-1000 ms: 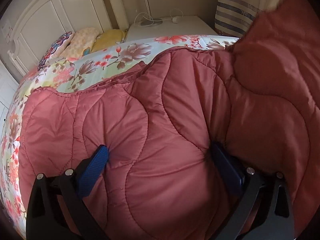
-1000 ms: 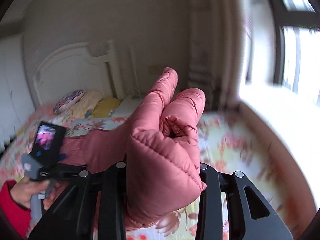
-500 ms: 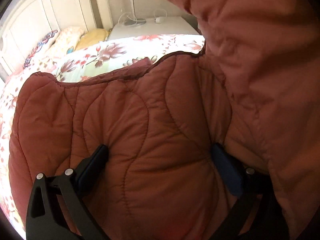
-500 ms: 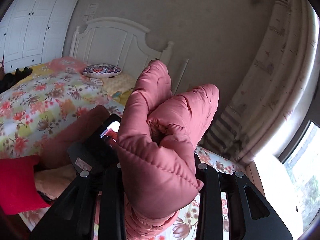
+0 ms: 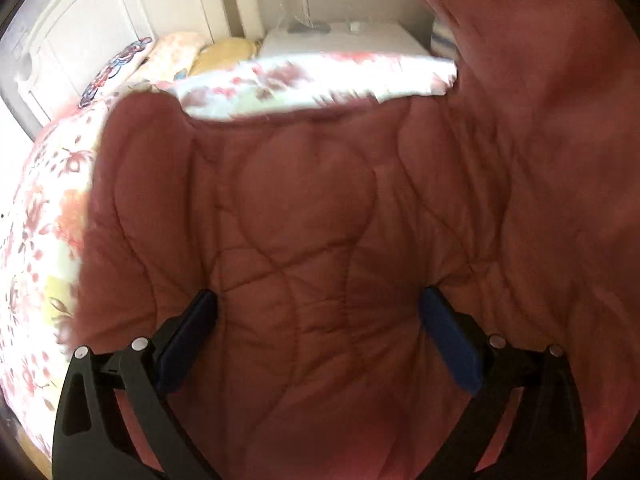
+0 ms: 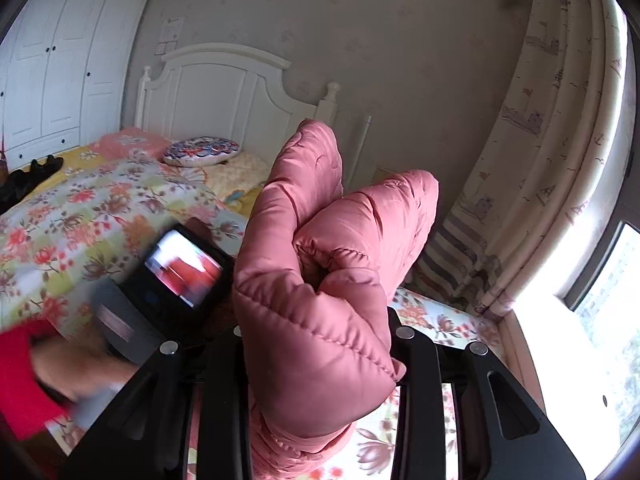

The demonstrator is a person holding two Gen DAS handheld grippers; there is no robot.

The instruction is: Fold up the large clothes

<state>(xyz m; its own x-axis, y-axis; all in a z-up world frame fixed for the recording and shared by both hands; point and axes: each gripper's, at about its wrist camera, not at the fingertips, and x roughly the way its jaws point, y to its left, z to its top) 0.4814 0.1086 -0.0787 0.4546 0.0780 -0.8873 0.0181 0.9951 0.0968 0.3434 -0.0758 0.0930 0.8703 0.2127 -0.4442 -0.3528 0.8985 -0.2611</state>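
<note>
A large pink-red quilted padded jacket (image 5: 320, 208) fills the left wrist view, draped over the floral bed. My left gripper (image 5: 318, 300) is shut on a thick bunch of the jacket, its blue pads (image 5: 448, 336) pressed into the padding on both sides. A raised part of the jacket (image 5: 540, 60) hangs across the right of that view. My right gripper (image 6: 320, 340) is shut on a bunched fold of the same jacket (image 6: 320, 264) and holds it up above the bed; its fingertips are hidden by the fabric.
The floral bedspread (image 6: 80, 216) covers the bed, with pillows (image 6: 200, 152) by the white headboard (image 6: 224, 92). A white nightstand (image 5: 340, 38) stands beside it. A wardrobe (image 6: 60, 52) is at left, curtains (image 6: 540, 160) and a window at right. The left hand's device screen (image 6: 182, 268) is close by.
The right gripper has carried its fold leftward, over the bed towards the left gripper. In the left view the raised jacket part now hangs across the right side, and the jacket's left edge has drawn inward.
</note>
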